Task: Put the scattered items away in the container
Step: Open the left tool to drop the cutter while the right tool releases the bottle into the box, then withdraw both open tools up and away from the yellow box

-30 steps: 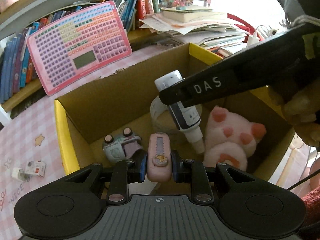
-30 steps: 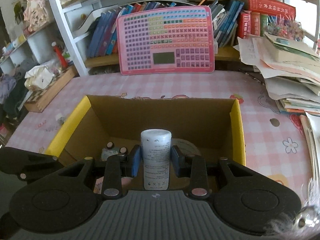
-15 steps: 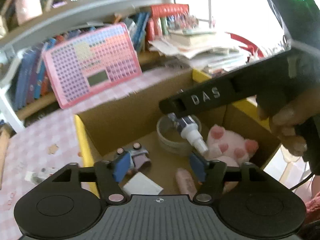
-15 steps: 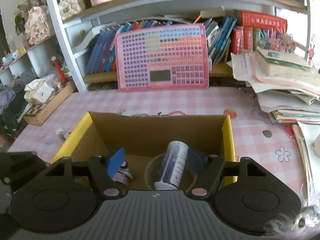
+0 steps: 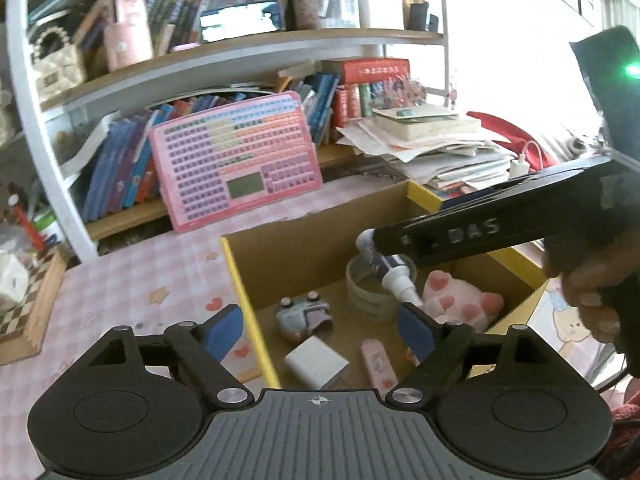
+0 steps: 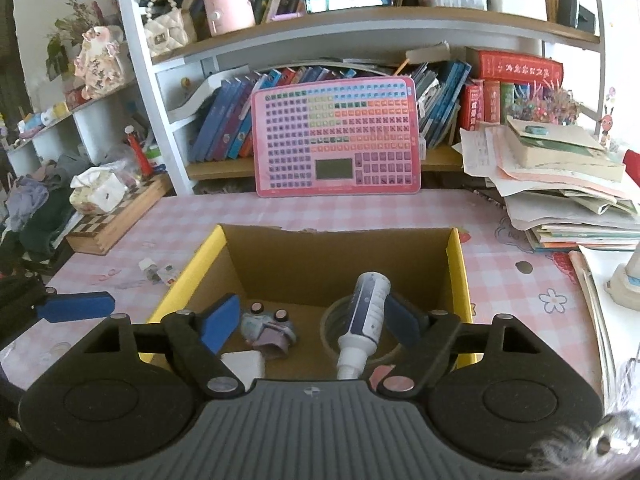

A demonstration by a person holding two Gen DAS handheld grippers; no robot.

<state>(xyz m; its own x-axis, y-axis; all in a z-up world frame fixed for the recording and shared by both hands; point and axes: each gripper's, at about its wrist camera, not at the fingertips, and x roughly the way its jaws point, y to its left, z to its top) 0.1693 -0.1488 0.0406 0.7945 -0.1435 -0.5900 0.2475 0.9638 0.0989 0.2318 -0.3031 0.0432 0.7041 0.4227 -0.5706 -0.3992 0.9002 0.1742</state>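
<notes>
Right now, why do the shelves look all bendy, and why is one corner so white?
Left wrist view: the fisheye lens bows the shelf into a curve, and window light washes the top right corner out to white, hiding detail there. Right wrist view: the same bending curves the shelf post, but the cardboard box looks evenly lit and fairly sharp.

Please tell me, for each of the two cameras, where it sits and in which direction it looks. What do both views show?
Left wrist: on the left gripper, looking down into the yellow-rimmed cardboard box; jaws opening, empty; a hand holds the right gripper.
Right wrist: on the right gripper, facing box and bookshelf; jaws opening around a white spray bottle.
Shared: box, bottle, pink keyboard-like board.
</notes>
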